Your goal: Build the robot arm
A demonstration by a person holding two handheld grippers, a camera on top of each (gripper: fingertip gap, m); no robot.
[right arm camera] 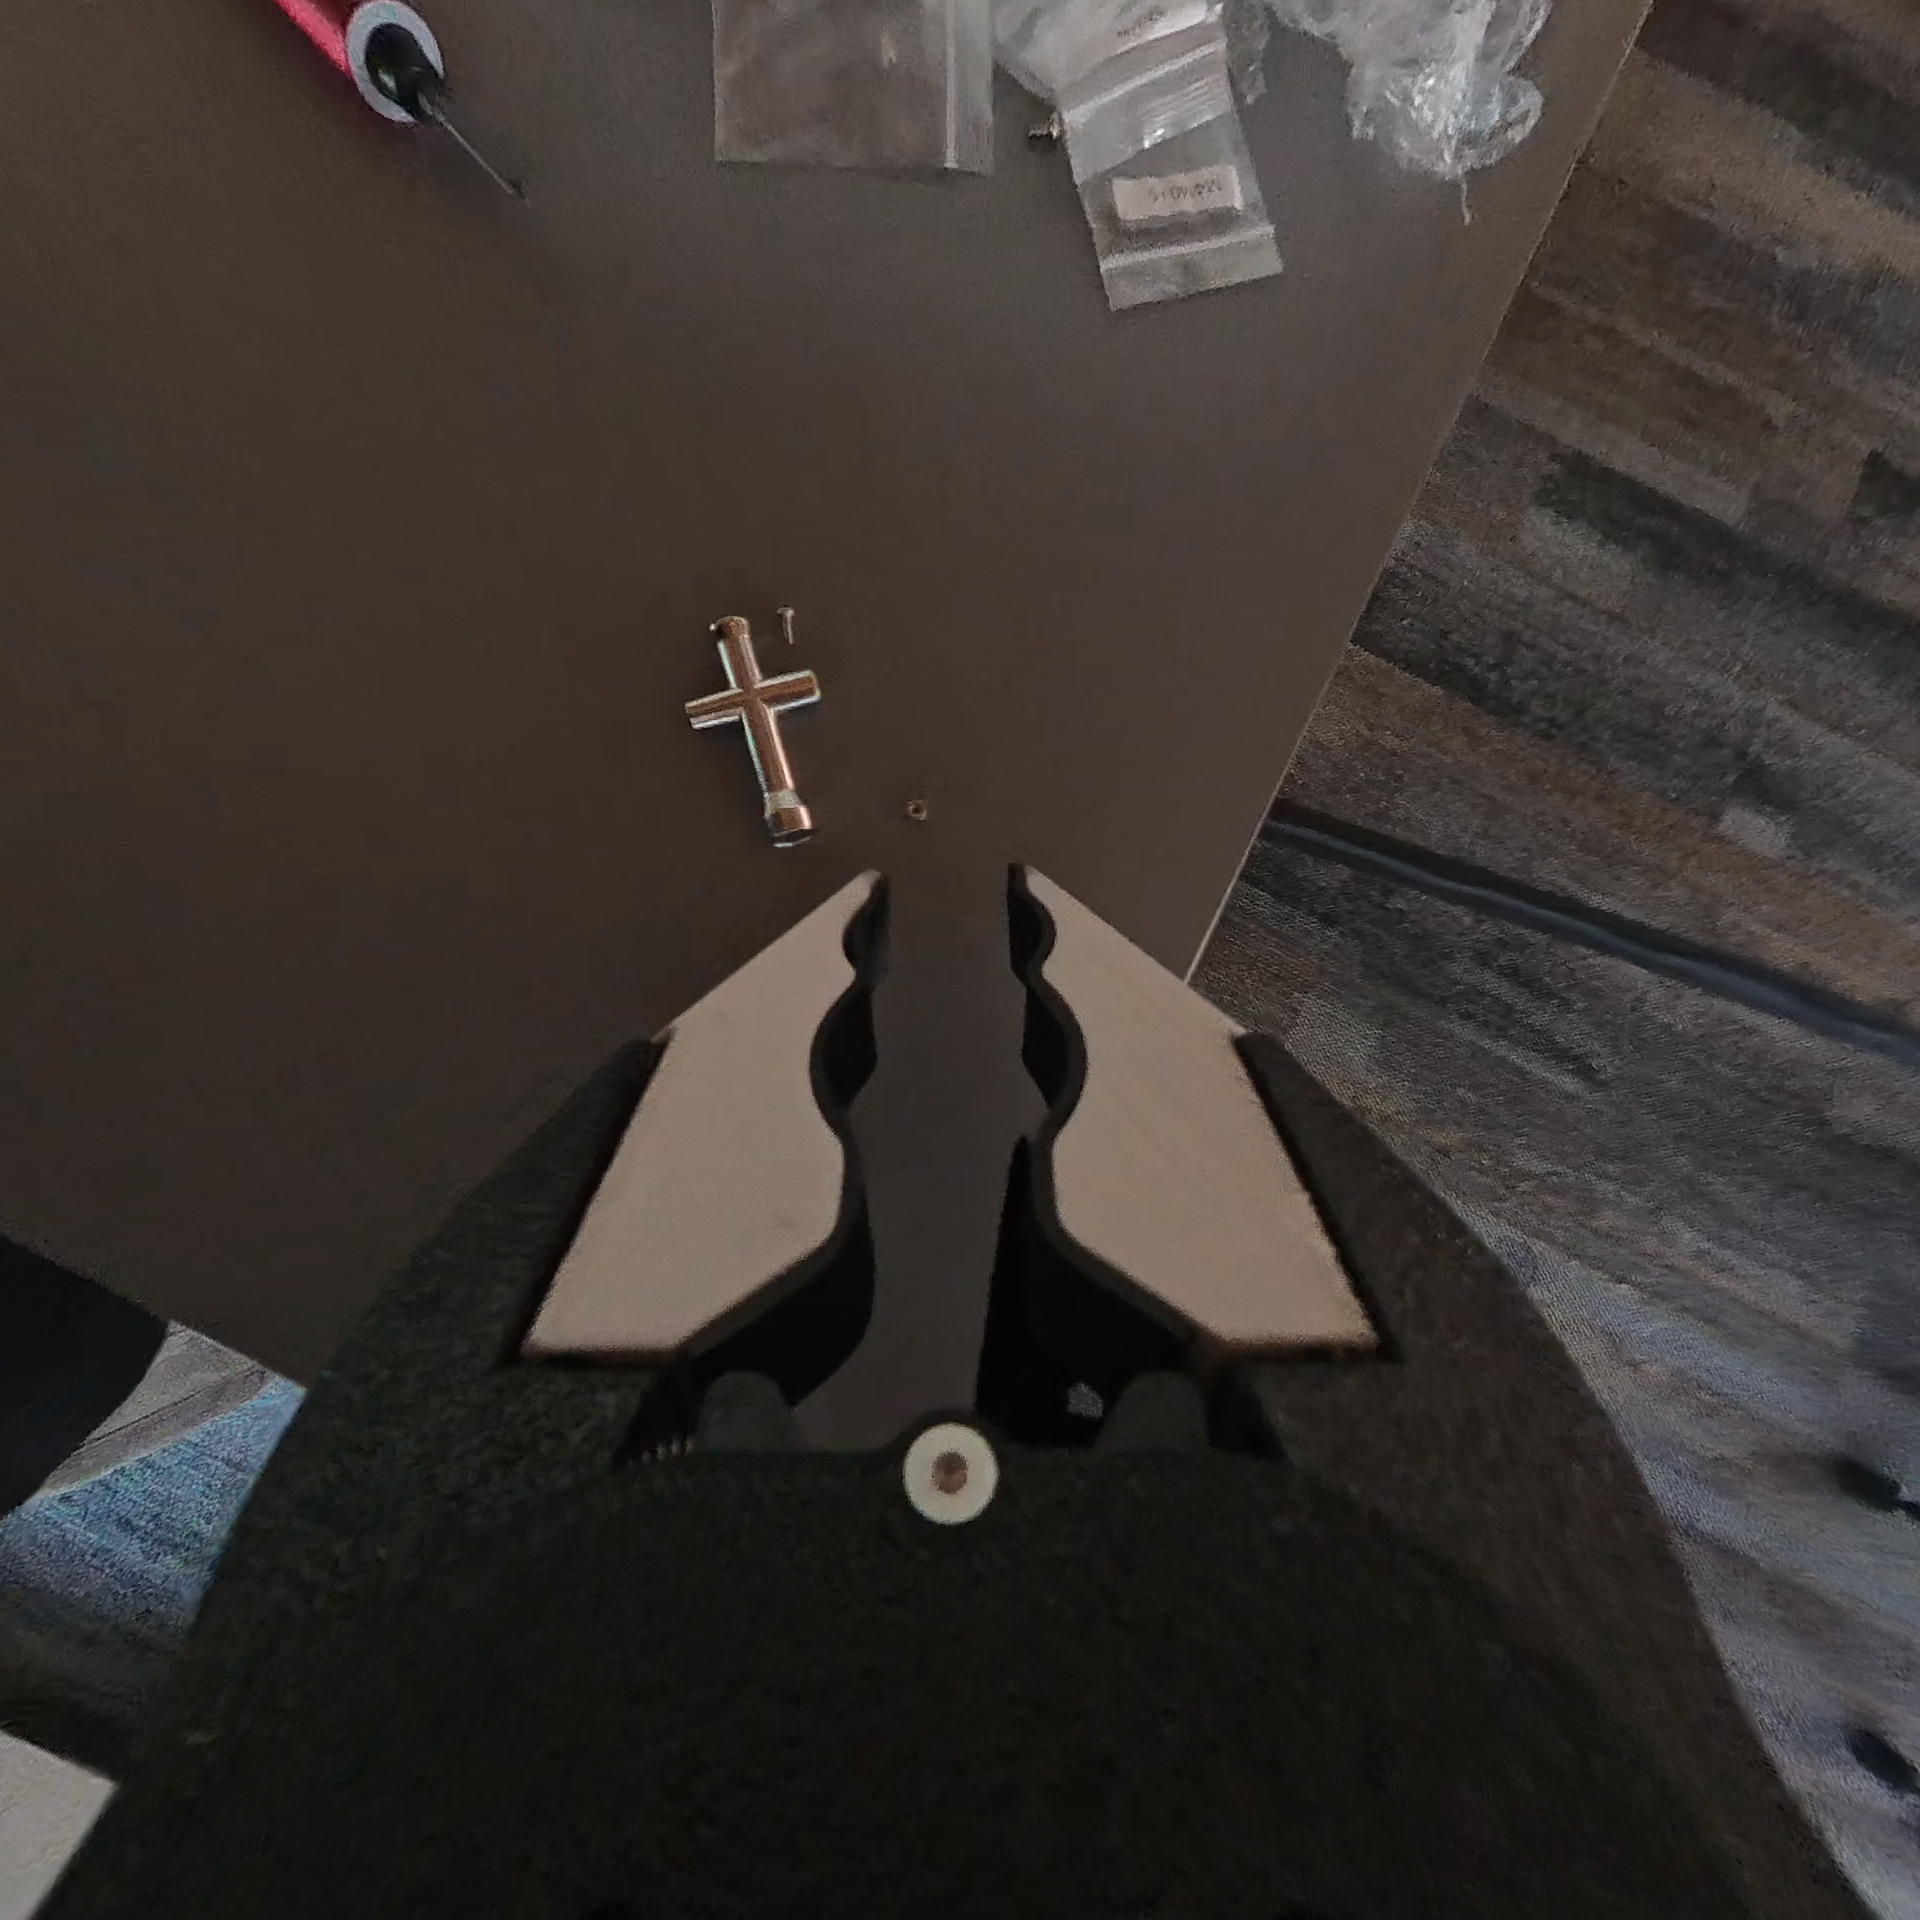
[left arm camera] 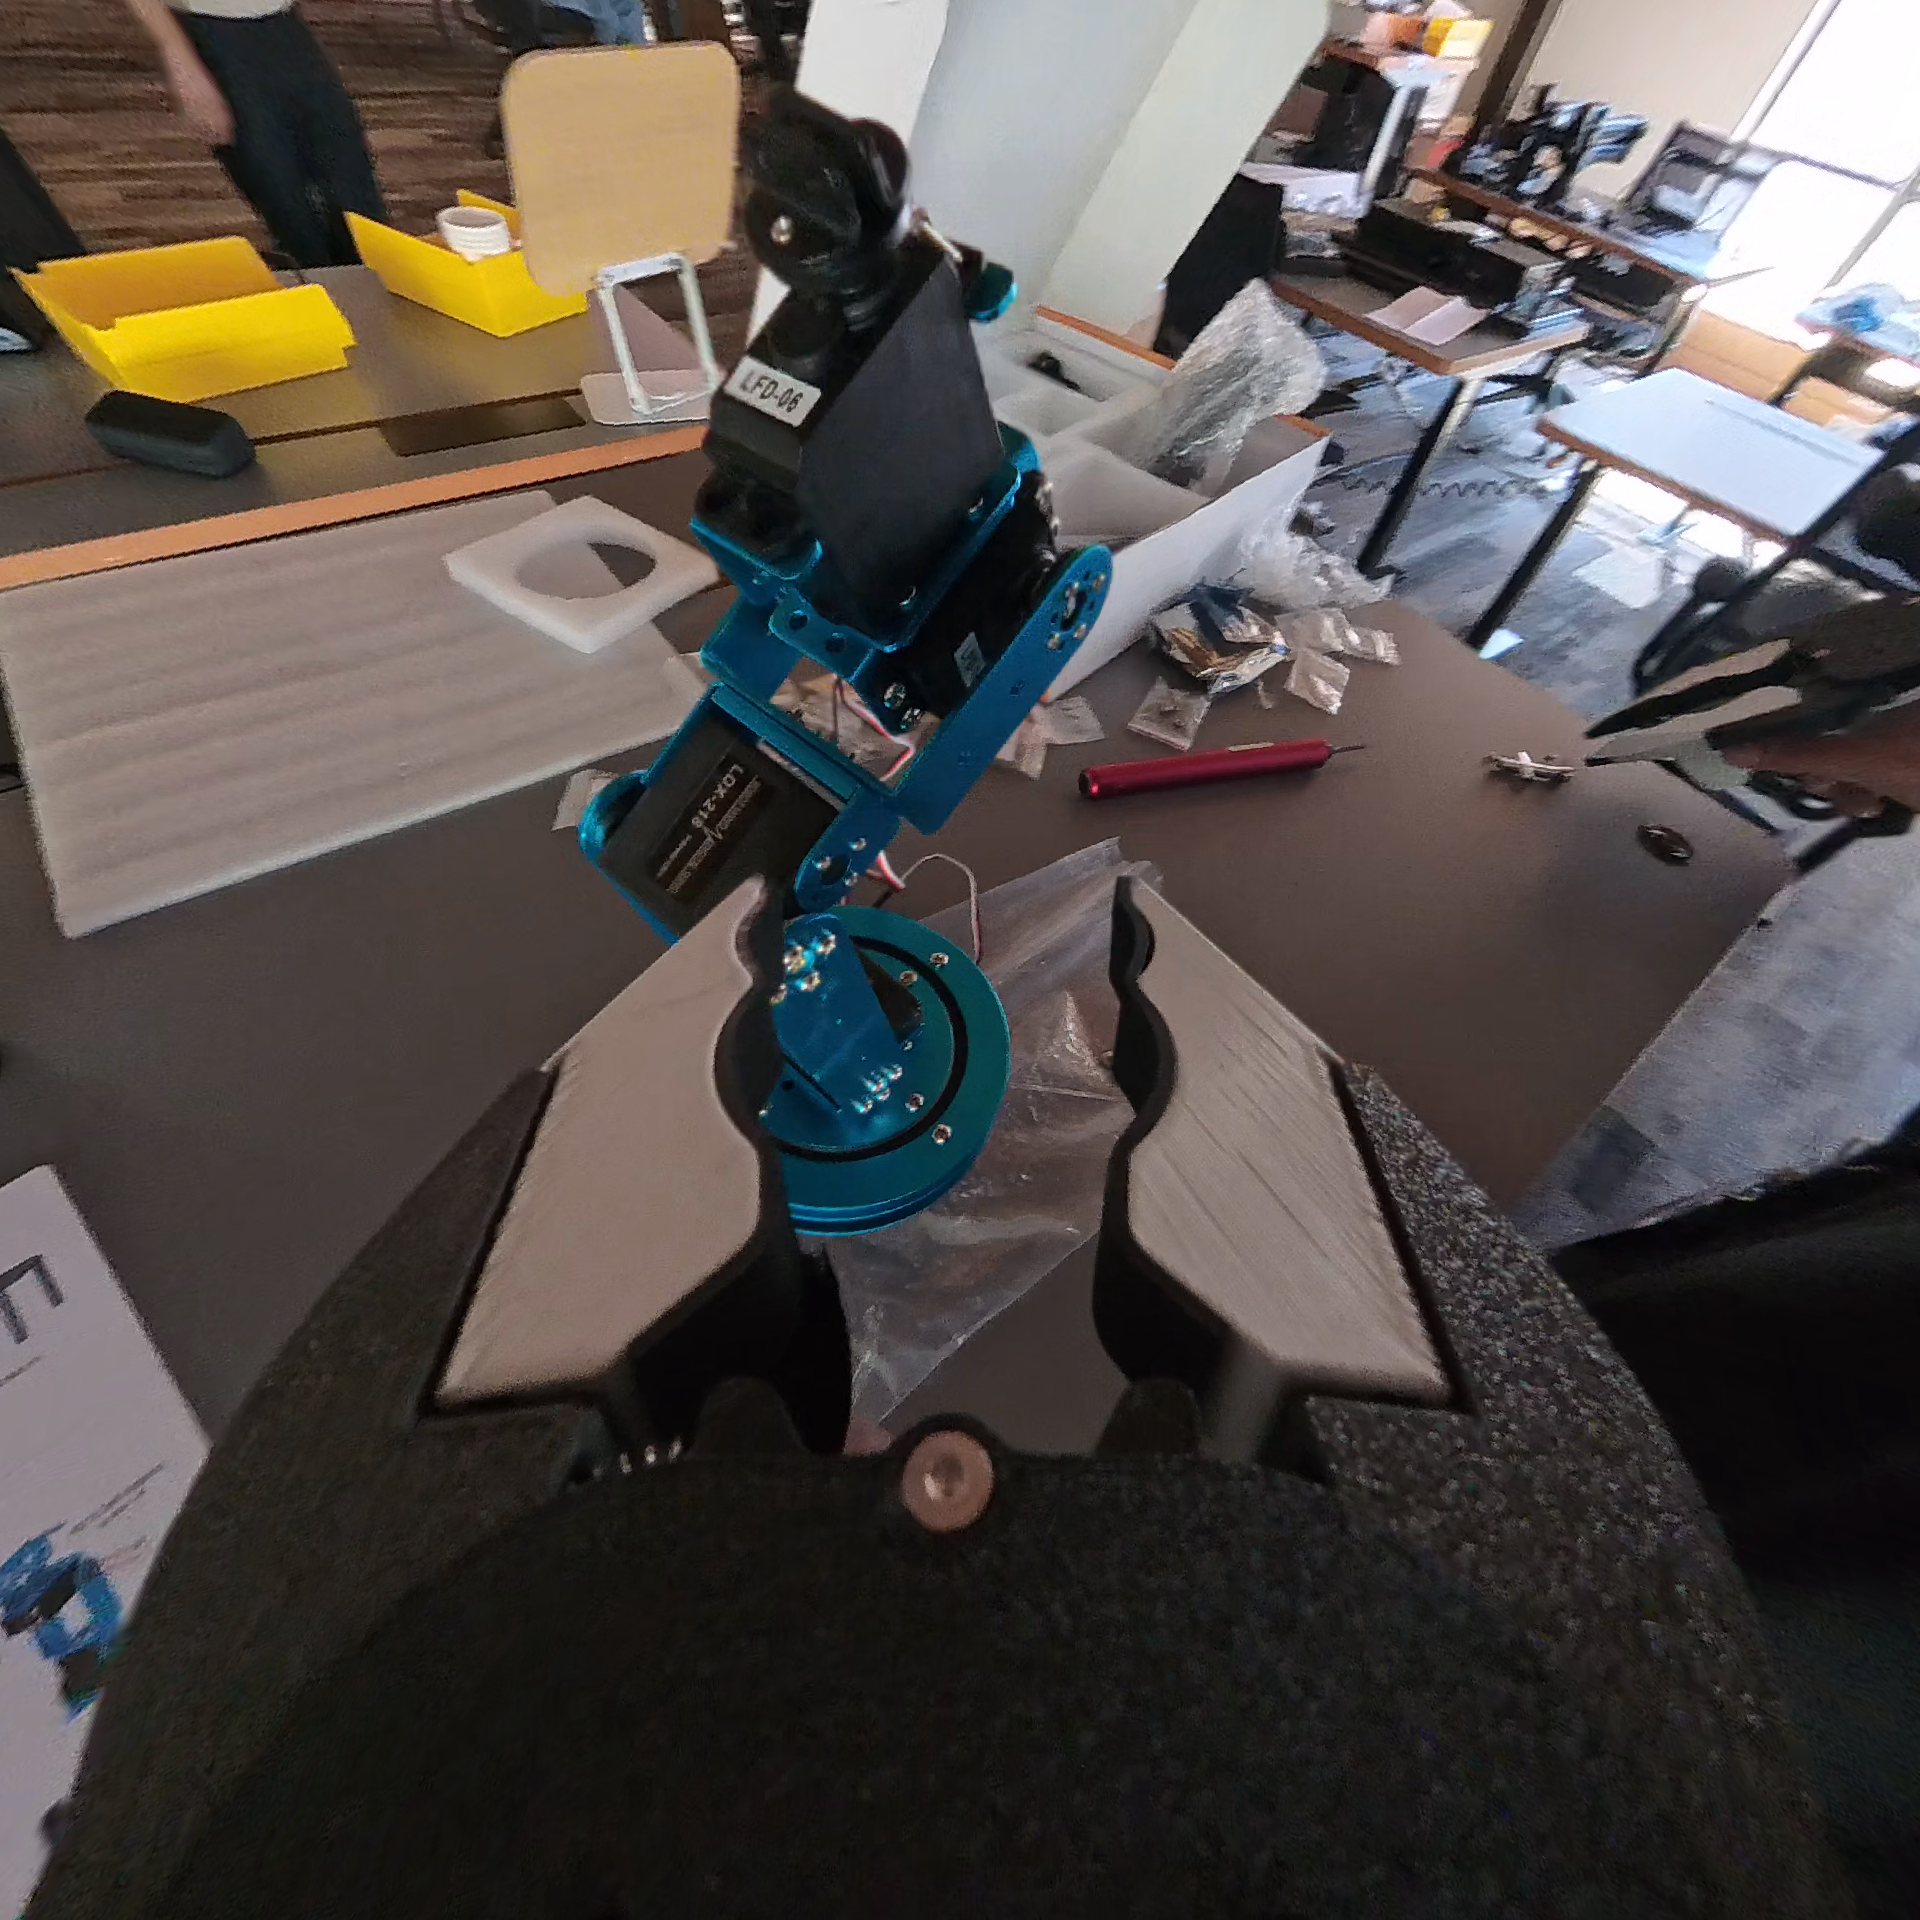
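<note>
A blue metal robot arm (left arm camera: 883,582) with black servos stands tilted on its round blue base (left arm camera: 914,1081), which rests on a clear plastic bag (left arm camera: 1049,1101). My left gripper (left arm camera: 940,894) is open around the base. The left finger (left arm camera: 644,1122) is at the base's edge and the right finger (left arm camera: 1236,1132) stands apart from it. My right gripper (right arm camera: 948,875) is slightly open and empty, just above the brown table (right arm camera: 416,520). A small silver cross wrench (right arm camera: 753,717) lies just ahead of its left fingertip, with a tiny screw (right arm camera: 787,620) and a nut (right arm camera: 914,808) beside it. The right gripper also shows at the far right of the left wrist view (left arm camera: 1600,740), pointing at the wrench (left arm camera: 1527,767).
A red screwdriver (left arm camera: 1205,767) (right arm camera: 384,52) and small part bags (left arm camera: 1247,655) (right arm camera: 1174,187) lie behind the wrench. A white foam sheet (left arm camera: 312,707), a foam frame (left arm camera: 582,571), an open white box (left arm camera: 1195,520) and yellow bins (left arm camera: 187,312) are farther back. The table edge (right arm camera: 1382,582) drops to carpet on the right. The tips of one gripper are about 60 cm away from the tips of the other.
</note>
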